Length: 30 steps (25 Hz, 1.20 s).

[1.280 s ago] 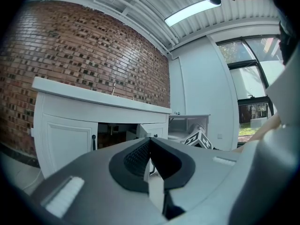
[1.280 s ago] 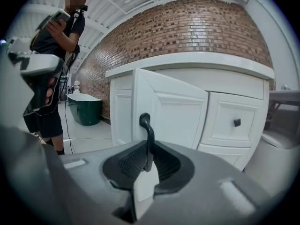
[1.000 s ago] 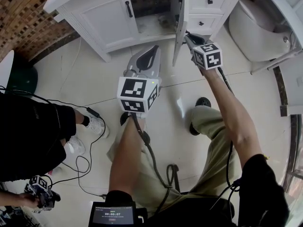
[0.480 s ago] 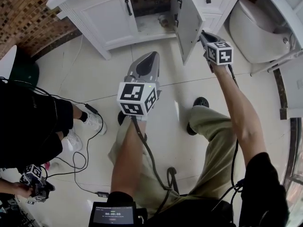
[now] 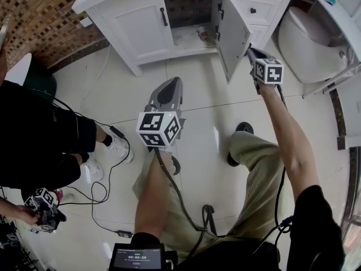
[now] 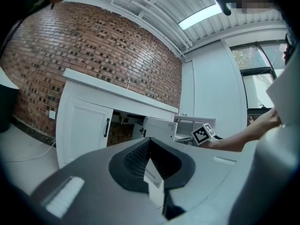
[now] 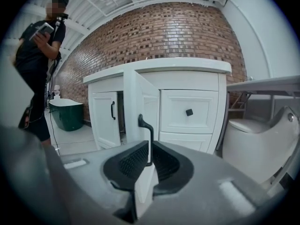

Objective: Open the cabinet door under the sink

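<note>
Door swung wider w/ right tongs clenched on handle, left tongs closed & empty: follow hinge arc, don't yank.

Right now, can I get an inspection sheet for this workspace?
Surface: pale glossy tiled floor.
Job's things: white sink cabinet; open door stands ajar, shut door beside it.
Clutter: small item inside the cabinet, too unclear to name.
Grippers: right tool shut on the open door's black handle; left tool shut, empty, above the floor.
Cables: black cable loops across the floor; tool leads run along the arms.
Surroundings: brick wall, toilet, green tub, second person.
</note>
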{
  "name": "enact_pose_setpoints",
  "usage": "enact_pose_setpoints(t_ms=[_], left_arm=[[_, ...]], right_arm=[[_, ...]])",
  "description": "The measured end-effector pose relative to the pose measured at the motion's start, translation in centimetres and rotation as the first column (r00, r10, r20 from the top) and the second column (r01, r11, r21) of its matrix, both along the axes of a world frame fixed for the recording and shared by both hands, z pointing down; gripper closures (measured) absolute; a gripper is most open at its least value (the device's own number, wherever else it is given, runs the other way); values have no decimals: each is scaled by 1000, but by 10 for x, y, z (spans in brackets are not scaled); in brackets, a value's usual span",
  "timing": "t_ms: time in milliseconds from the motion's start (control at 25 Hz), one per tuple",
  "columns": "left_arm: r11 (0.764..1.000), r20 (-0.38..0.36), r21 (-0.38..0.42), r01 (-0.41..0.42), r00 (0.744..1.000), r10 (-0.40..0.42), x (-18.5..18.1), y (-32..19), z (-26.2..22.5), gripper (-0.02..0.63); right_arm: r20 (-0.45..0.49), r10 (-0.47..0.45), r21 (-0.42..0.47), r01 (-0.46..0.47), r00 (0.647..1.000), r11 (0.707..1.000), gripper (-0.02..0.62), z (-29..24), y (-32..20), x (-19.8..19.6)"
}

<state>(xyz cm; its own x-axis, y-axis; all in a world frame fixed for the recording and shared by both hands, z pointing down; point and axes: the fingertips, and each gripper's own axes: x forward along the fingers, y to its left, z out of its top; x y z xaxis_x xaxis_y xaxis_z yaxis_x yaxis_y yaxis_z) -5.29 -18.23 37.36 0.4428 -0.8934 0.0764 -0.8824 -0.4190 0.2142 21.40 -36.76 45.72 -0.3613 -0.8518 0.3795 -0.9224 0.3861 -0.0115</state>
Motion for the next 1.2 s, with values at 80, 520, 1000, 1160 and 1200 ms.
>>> enact_pose_setpoints(t_ms=[80, 520, 1000, 1160, 1200], left_arm=[[1000, -17, 7, 20, 1000, -20, -13, 4, -2, 589], [1000, 22, -3, -6, 1000, 6, -37, 82, 2, 589], [994, 57, 18, -107, 993, 106, -21, 122, 1, 589], [995, 66, -4, -99, 993, 99, -17, 120, 8, 589], [995, 72, -8, -101, 992, 101, -15, 119, 10, 589]], right_arm=[[-11, -20, 16, 20, 1000, 1000, 581, -8, 17, -3], [56, -252, 133, 243, 966, 961, 603, -106, 184, -68], [110, -363, 132, 348, 925, 928, 603, -91, 291, -114], [125, -368, 130, 352, 921, 927, 603, -89, 292, -113], [105, -375, 131, 361, 921, 923, 603, -87, 293, -115]])
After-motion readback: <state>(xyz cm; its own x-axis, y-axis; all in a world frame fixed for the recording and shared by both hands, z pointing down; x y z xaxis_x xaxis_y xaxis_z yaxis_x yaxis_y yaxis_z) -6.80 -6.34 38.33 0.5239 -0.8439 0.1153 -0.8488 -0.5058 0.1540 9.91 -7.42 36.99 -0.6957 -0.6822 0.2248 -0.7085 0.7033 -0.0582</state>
